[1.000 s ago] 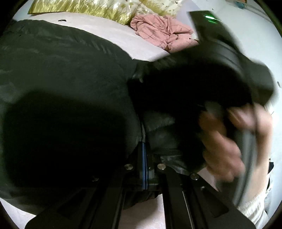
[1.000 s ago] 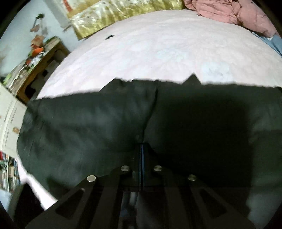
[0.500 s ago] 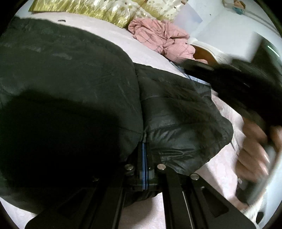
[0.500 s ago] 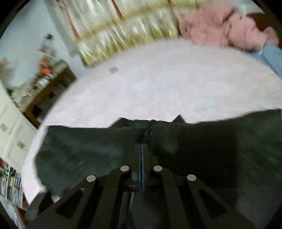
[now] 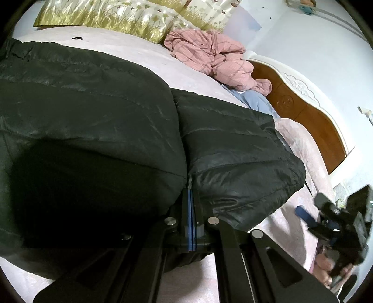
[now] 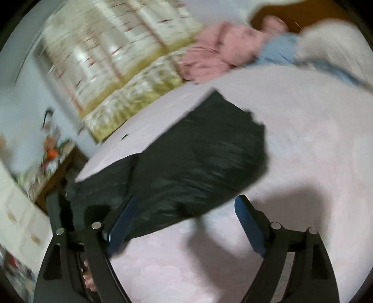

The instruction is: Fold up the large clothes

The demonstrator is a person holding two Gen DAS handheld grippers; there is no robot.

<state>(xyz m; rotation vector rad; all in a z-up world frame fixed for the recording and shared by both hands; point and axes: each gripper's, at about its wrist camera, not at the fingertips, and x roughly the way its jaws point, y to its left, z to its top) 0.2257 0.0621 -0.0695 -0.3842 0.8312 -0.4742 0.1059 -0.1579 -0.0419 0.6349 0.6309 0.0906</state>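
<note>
Jacket: a black quilted puffer jacket [image 5: 98, 121] lies folded over itself on a pink bed [image 6: 303, 144], a sleeve or side panel [image 5: 233, 158] resting beside the main body.
Left gripper: the left gripper [image 5: 191, 209] is clamped shut on a seam of the jacket at the near edge, where the two padded parts meet.
Right gripper: the right gripper [image 6: 184, 223] has just been opening; its jaws stand wide apart with nothing between them, off the jacket's right edge and above the bare bed.
Feel, as a judgement: soft, puffy and light for its bulk; the filling will likely spring back, so folds may need pressing flat.
Surface: the shell looks smooth and shiny, probably slippery, so a shallow pinch could slide off.
Where to hold: seams, hem or cuff edges, where the fabric is thin enough to bite, not the fat padded panels.
Nearby: a crumpled pink garment [image 5: 209, 58] and patterned pillows [image 5: 112, 18] sit at the far side, well apart from the jacket.
</note>
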